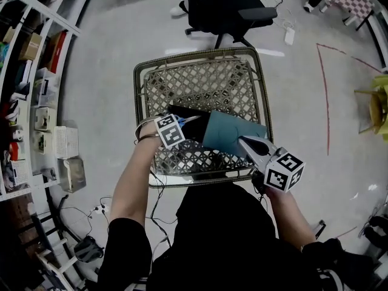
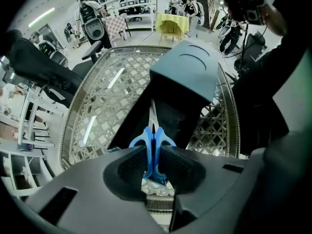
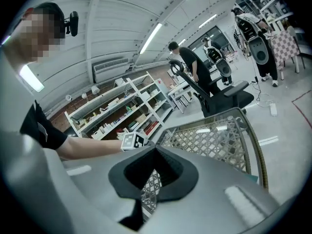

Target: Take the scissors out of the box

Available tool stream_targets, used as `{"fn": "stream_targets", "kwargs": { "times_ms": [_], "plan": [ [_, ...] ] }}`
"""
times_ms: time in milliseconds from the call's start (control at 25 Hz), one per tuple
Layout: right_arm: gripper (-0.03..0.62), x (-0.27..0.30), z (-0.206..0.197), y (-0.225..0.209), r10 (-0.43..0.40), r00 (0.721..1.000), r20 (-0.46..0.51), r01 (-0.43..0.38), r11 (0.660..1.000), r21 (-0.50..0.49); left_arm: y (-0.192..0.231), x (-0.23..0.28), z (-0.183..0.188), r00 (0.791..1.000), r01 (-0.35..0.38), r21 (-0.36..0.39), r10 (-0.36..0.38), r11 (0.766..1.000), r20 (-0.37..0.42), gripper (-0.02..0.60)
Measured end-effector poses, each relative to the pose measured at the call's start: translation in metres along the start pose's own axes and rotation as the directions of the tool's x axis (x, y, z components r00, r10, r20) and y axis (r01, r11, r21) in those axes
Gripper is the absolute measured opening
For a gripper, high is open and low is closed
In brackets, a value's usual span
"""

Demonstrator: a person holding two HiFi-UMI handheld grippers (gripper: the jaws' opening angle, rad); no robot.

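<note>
1. Left gripper view, nearest the tool: the left gripper (image 2: 154, 152) has its jaws closed on the blue handles of the scissors (image 2: 146, 139). The handles are pinched together between the pads, and the finger loops bulge out just past the jaw tips.
2. Just ahead of the tips, the closed blades point straight away from the tool over the dark open inside of the box (image 2: 170, 118). Cannot tell whether the blade tip touches the box or hangs clear of it.
3. Farther ahead and a little right, the teal lid (image 2: 190, 69) is tilted up at the box's far end.
4. Beyond and to both sides is the mesh cart (image 2: 102, 101) that holds the box.
5. Right gripper view: the right gripper (image 3: 153, 150) has its jaws together and holds nothing. Only cart mesh shows past them.
6. Head view: the right gripper (image 1: 244, 140) points at the near edge of the lid (image 1: 233, 135). Cannot tell whether they touch. The left gripper (image 1: 183, 124) holds the scissors (image 1: 193, 119) over the black box (image 1: 185, 111).
7. Progress, as a judgement: the box is open and the grasp is made. What is left is to draw the scissors fully clear of the box.
</note>
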State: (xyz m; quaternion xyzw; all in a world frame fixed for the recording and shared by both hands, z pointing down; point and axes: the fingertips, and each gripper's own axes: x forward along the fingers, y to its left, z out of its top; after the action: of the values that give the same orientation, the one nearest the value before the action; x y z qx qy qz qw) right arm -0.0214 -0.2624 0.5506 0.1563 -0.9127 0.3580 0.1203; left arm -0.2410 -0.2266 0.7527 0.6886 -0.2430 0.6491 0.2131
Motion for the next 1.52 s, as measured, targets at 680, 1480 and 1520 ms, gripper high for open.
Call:
{"fn": "stream_targets", "kwargs": {
  "times_ms": [680,1480,1520],
  "plan": [
    [0.011,0.004,0.041,0.043,0.092,0.995,0.025,-0.089,0.990,-0.109,-0.002,-0.098,-0.012,0.978,-0.062,-0.303,0.118,0.951,0.171,0.089],
    [0.011,-0.012,0.101,0.057,0.130,0.980,0.148,-0.094,0.970,-0.226,-0.032,-0.235,-0.017,0.740,0.003,-0.669,0.449,0.743,0.502,0.091],
    [0.011,-0.011,0.105,0.062,0.136,0.978,0.157,-0.097,0.967,-0.236,-0.032,-0.244,-0.019,0.726,0.005,-0.676,0.463,0.737,0.509,0.091]
  ]
}}
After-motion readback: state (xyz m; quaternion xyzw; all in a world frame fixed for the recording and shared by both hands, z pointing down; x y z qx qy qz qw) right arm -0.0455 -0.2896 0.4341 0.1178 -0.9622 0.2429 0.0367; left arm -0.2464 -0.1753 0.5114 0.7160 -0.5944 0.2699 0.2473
